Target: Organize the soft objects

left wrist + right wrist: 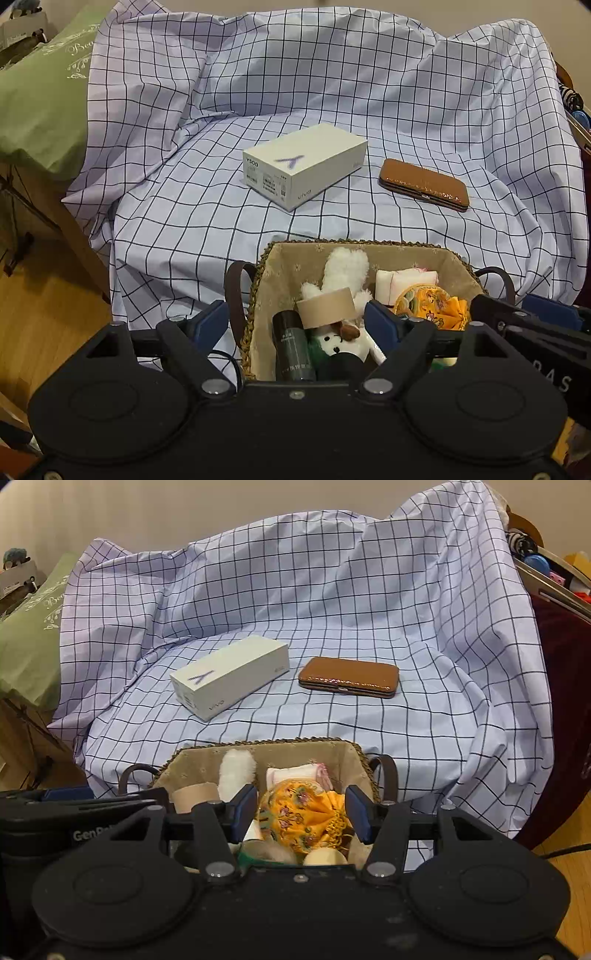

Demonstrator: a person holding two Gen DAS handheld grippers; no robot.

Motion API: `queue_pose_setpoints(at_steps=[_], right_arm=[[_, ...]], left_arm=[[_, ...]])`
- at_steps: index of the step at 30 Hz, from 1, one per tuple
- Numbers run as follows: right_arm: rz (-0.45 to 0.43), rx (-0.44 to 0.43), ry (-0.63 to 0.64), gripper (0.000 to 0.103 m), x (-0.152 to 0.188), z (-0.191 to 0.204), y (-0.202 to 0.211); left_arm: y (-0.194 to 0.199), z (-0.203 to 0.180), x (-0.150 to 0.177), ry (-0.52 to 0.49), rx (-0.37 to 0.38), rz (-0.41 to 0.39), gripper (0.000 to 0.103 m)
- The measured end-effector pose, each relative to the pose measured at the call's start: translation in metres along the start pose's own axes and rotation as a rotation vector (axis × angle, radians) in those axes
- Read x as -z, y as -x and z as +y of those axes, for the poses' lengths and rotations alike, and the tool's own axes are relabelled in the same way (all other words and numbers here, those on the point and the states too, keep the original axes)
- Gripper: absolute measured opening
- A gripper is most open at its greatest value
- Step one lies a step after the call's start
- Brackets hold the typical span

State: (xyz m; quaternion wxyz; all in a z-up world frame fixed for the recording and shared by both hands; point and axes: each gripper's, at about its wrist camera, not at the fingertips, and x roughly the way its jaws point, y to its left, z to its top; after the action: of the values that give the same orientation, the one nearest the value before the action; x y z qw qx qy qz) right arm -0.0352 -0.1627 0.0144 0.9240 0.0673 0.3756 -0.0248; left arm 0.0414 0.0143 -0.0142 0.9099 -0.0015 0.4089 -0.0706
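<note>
Soft objects: yellow pouch (299,819) lies in basket (458,266), between right tongs (301,814), pads apart, not pressing | left tongs (297,325) released over plush toy (343,273) | step: dropping seems finished | next: probably lift away | white box (306,162) at 12, brown case (424,182) at 1, on checked cloth (295,74).

Left tongs (297,323) held agape above a lined wicker basket (458,264), nothing pressed between the pads. Basket contents: white plush toy (345,269), tape roll (327,306), dark green bottle (293,350), yellow patterned pouch (432,302). Beyond, on checked cloth (184,240): white phone box (304,166) and brown case (424,184) (well apart).
</note>
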Motion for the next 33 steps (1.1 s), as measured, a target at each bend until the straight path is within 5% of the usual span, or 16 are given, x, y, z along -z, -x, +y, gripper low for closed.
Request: queue_pose_setpoints(at_steps=[33], right_arm=[[0.046,0.060,-0.019,0.057,0.011,-0.012,0.003]], left_arm=[[0.009,-0.005,0.014,-0.033,-0.012,0.006,0.084]])
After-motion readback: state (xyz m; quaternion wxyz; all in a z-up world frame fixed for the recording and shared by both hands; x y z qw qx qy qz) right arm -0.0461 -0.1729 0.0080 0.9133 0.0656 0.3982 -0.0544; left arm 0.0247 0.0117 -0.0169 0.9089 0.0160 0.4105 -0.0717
